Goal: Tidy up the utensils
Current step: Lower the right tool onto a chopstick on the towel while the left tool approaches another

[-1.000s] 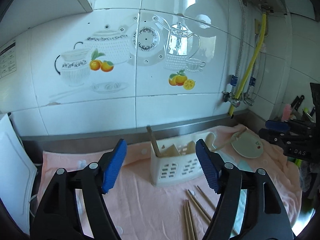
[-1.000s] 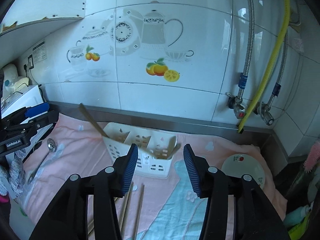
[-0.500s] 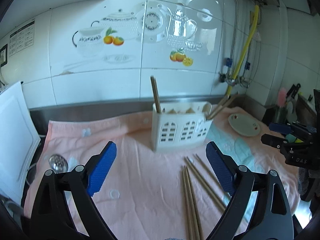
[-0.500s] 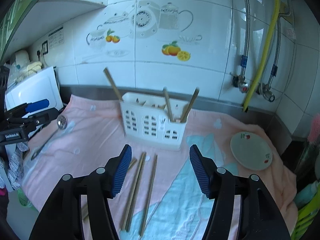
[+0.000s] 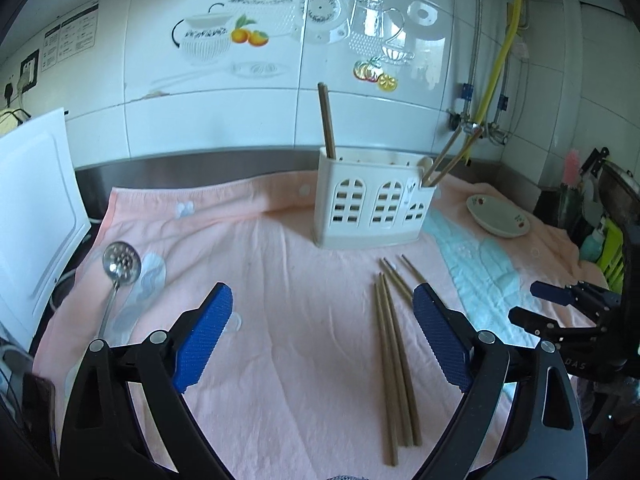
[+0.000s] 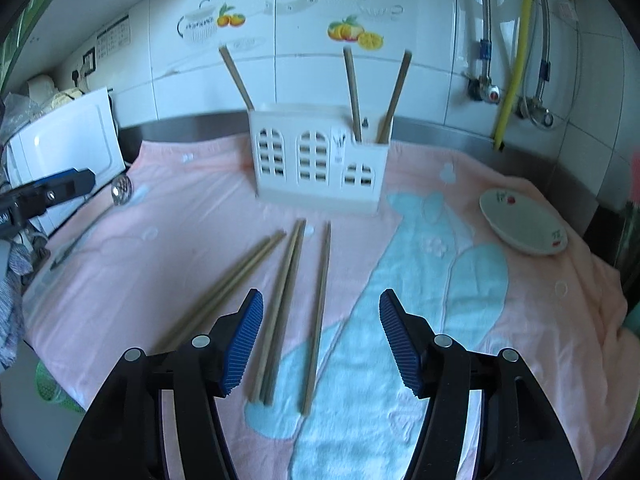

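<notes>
Wooden chopsticks lie loose on the pink towel that covers the bench, in front of the white utensil holder, which stands near the back edge with three sticks already in it. My right gripper hangs over them with jaws apart and nothing between the pads; my left gripper is spread wide and also empty.

I think the risk is in the pick: two sticks lie touching each other, so I may pinch both, or one may roll away on the soft cloth. The holder looks light, so a push from a stick could tip it.

A slotted spoon lies near the left edge, its handle partly behind my left jaw. What is inside the holder's compartments I cannot see, and the near ends of the sticks are blurred.
</notes>
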Demonstrator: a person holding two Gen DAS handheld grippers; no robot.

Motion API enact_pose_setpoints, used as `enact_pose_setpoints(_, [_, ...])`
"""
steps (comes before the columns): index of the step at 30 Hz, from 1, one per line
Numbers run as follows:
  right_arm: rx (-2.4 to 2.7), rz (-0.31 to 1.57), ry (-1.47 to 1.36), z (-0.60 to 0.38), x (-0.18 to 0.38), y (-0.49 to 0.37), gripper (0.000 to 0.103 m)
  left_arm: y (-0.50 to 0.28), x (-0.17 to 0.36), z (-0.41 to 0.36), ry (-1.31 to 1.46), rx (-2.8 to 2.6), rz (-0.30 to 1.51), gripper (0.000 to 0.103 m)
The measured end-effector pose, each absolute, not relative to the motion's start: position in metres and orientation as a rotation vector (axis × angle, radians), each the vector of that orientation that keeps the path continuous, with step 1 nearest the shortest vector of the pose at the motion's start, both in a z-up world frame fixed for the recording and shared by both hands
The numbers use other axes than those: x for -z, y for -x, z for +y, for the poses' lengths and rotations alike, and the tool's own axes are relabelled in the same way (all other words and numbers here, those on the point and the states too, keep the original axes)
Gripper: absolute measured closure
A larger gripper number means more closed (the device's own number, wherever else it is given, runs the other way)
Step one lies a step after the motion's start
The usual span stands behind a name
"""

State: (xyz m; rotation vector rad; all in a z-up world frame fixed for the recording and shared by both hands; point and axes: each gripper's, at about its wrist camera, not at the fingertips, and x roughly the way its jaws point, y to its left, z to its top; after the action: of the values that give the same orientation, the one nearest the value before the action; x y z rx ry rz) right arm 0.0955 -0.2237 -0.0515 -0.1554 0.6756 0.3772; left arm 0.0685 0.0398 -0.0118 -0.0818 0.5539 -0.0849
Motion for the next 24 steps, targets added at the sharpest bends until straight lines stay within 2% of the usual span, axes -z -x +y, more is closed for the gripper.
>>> enact_pose_setpoints(16, [-0.381, 0.772, 0.092, -0.223, 0.101, -0.096, 0.045, -0.057, 0.064, 0.056, 0.124, 0.03, 0.674, 0.012])
enact_pose_setpoints(24, [-0.388, 0.81, 0.066, -0.222, 0.113, -0.108, 0.051, -0.057, 0.081, 0.059, 0.125, 0.012, 0.716, 0.011])
